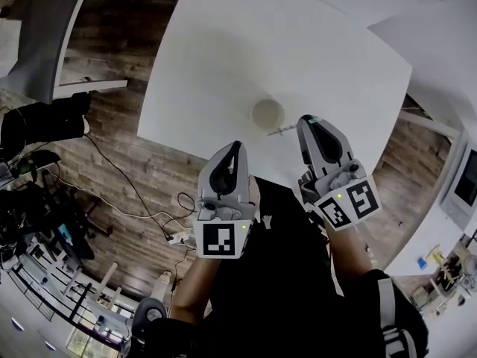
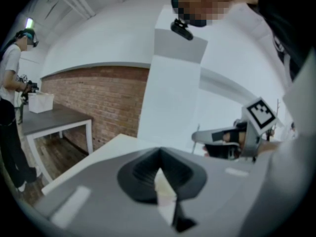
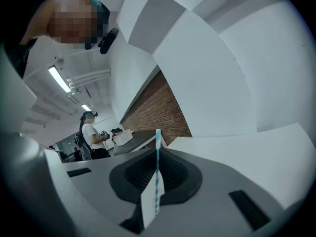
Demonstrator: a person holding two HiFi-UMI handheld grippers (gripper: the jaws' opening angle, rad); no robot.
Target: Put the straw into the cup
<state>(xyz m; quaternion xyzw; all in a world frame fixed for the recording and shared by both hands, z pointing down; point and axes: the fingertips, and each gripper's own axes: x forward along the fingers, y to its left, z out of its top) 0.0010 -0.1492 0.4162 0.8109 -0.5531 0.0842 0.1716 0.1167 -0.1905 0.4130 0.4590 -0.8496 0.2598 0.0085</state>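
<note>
- The right gripper [image 1: 307, 122] is clenched on a thin teal-and-white striped paper straw [image 3: 157, 177]. In the right gripper view the straw stands up between the closed jaws and pokes out past their tips.
- From the head view the straw [image 1: 286, 129] sticks out sideways from the jaws towards the round, pale beige cup [image 1: 267, 114]. Its free end is just beside the cup's rim and not inside it (how high it sits above the table is unclear).
- The cup stands upright on the white table [image 1: 223, 58], near the edge closest to the person.
- The left gripper [image 1: 236, 148] is held at the table edge, left of the cup. Its jaws are pressed together with nothing between them.
- A red brick wall [image 2: 106, 100] shows behind the table.
</note>
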